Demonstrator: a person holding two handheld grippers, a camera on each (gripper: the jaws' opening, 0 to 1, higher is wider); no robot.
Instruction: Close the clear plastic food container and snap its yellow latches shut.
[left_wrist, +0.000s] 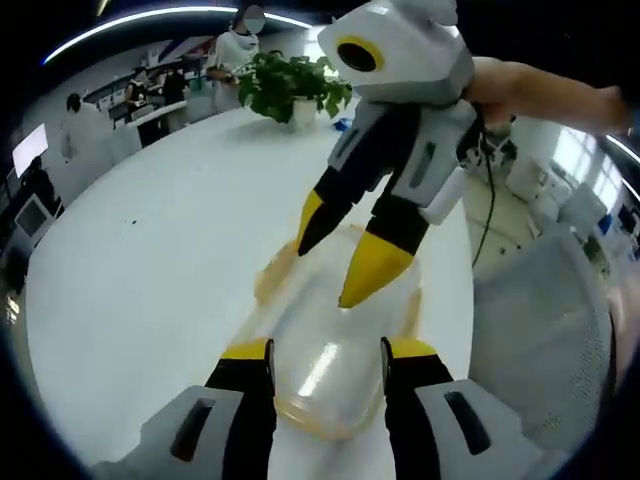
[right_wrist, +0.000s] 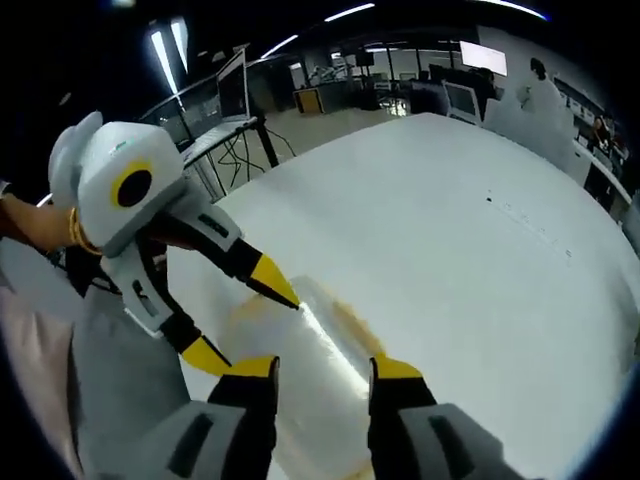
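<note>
White worktop (left_wrist: 150, 250) carried the container (left_wrist: 325, 370), lying between my left gripper (left_wrist: 327, 365), whose jaws straddled its near end and looked to touch it, and my right gripper (left_wrist: 335, 270), part open, tips at its far end. Pressing unevenly might have skidded it sideways. Latches (left_wrist: 275, 275) were blurred; whether the lid had seated, I couldn't tell.

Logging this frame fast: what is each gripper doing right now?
Left gripper: jaws spread around one end of the clear container; a firm clamp cannot be told.
Right gripper: jaws open over the container's other end, holding nothing.
</note>
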